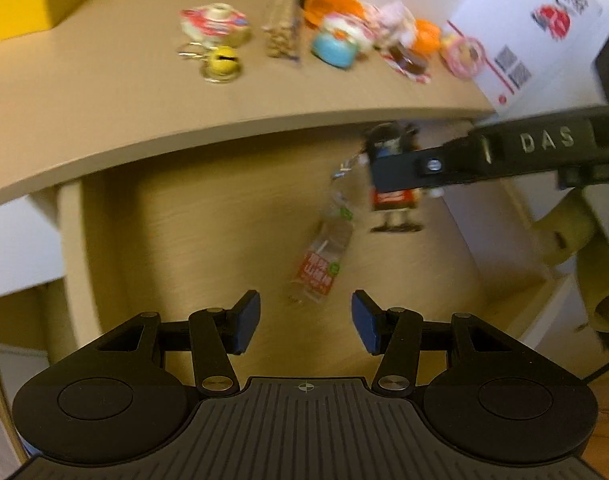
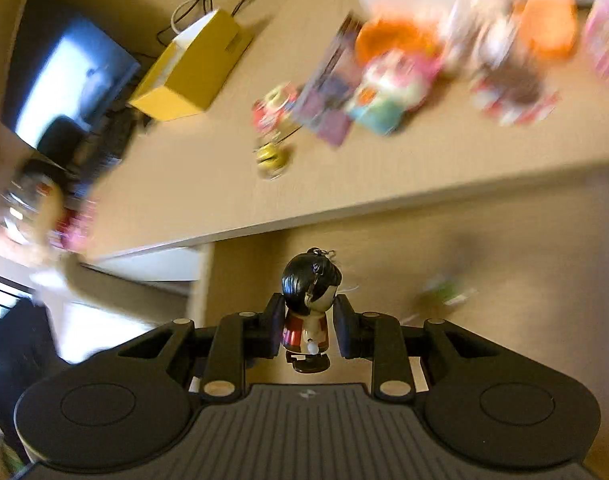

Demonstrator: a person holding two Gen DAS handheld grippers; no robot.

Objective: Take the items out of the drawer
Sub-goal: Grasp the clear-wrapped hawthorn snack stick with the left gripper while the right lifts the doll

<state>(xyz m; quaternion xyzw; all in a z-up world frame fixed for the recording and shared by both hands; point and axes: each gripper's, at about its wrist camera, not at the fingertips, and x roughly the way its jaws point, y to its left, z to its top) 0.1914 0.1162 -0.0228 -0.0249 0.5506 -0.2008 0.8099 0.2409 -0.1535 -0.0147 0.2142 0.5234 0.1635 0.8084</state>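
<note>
A small figurine point(image 2: 310, 296) with black hair and a red-and-white body sits between the pads of my right gripper point(image 2: 309, 328), which is shut on it. The left wrist view shows the same figurine point(image 1: 392, 200) hanging over the open wooden drawer point(image 1: 164, 220), pinched by the right gripper point(image 1: 400, 168) that comes in from the right. A clear plastic packet point(image 1: 320, 268) with a red label lies on the drawer bottom. My left gripper point(image 1: 306, 312) stands open just above the packet's near end, nothing between its blue pads. In the right wrist view the packet point(image 2: 444, 292) is a blur.
The desk top point(image 1: 104, 92) above the drawer carries several small toys and snacks: a yellow ball keychain point(image 1: 223, 62), a blue toy point(image 1: 334, 46), a snack bag point(image 1: 282, 28). A yellow box point(image 1: 24, 0) sits far left, a white box point(image 1: 524, 20) far right.
</note>
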